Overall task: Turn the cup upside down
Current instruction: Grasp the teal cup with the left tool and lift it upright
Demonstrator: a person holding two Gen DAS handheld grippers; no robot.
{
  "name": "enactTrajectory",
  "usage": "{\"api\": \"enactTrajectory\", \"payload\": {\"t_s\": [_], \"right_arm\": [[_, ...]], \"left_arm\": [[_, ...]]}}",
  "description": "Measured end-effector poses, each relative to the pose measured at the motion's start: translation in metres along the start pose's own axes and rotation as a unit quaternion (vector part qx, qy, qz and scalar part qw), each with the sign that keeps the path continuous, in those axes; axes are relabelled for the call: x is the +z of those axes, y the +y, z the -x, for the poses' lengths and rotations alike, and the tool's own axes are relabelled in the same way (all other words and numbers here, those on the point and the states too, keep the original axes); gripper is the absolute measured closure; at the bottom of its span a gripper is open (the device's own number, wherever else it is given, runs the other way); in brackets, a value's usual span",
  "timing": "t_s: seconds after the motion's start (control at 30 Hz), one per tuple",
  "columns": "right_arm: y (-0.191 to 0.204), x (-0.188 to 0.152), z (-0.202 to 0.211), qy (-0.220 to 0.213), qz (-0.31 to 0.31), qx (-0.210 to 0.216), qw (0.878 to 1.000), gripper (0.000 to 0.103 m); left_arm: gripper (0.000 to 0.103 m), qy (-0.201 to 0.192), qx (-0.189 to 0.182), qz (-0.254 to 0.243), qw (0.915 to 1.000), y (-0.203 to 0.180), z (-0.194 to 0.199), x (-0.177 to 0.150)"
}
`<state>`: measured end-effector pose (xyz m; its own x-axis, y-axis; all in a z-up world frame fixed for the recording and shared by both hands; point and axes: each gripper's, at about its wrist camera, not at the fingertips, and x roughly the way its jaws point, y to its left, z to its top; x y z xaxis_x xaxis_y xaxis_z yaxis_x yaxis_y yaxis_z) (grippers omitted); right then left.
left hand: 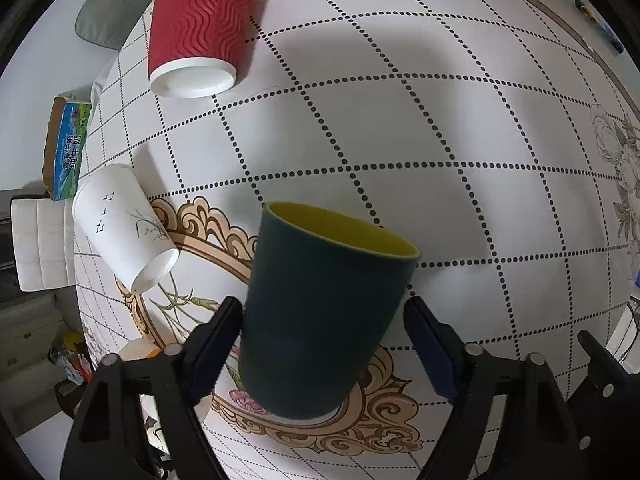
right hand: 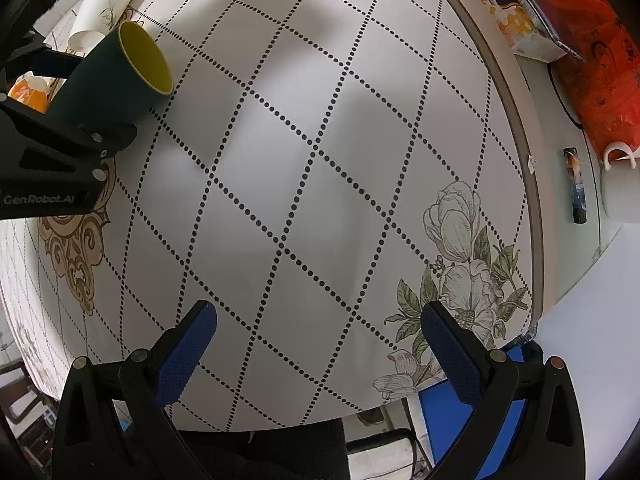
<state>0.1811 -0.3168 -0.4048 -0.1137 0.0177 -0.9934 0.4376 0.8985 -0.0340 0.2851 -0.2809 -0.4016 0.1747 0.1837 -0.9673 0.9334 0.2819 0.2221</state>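
Left hand-held gripper brackets the green cup, grip unconfirmed; right hand-held gripper spread apart above the surface.

Red ribbed cup and white bird-print cup upside down on dotted tablecloth; milk carton far left.

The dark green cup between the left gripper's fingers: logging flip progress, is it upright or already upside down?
Upright: the dark green cup shows its open rim and yellow inside on top, base on the tablecloth.
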Motion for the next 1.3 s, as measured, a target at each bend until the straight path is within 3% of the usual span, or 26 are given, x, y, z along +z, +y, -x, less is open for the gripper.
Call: {"api": "enactTrajectory", "payload": {"t_s": [0.53,0.73,0.83,0.93,1.0,1.2,1.3], "right_arm": [[0.006,0.021,0.019,-0.003,-0.019,-0.005,1.000,0.000],[0.003,0.031,0.028,-0.009,-0.015,-0.003,1.000,0.000],[-0.005,0.028,0.029,-0.012,-0.010,0.002,1.000,0.000],[-0.008,0.026,0.030,-0.016,0.003,0.010,1.000,0.000],[-0.007,0.024,0.033,-0.016,0.017,0.013,1.000,0.000],[-0.002,0.014,0.046,-0.027,0.057,0.025,0.998,0.000],[0.000,0.009,0.049,-0.026,0.079,0.031,0.996,0.000]], "left_arm": [[0.031,-0.017,-0.026,0.064,0.9974,0.025,-0.005,-0.009],[0.032,-0.015,-0.050,0.123,0.9911,0.041,-0.001,-0.019],[0.032,-0.004,-0.076,0.167,0.9829,0.054,0.001,-0.030],[0.034,0.010,-0.105,0.221,0.9695,0.064,0.002,-0.047],[0.035,0.021,-0.134,0.262,0.9554,0.072,0.003,-0.061],[0.036,0.045,-0.192,0.373,0.9064,0.079,0.002,-0.112],[0.036,0.058,-0.216,0.426,0.8769,0.068,0.000,-0.141]]}}
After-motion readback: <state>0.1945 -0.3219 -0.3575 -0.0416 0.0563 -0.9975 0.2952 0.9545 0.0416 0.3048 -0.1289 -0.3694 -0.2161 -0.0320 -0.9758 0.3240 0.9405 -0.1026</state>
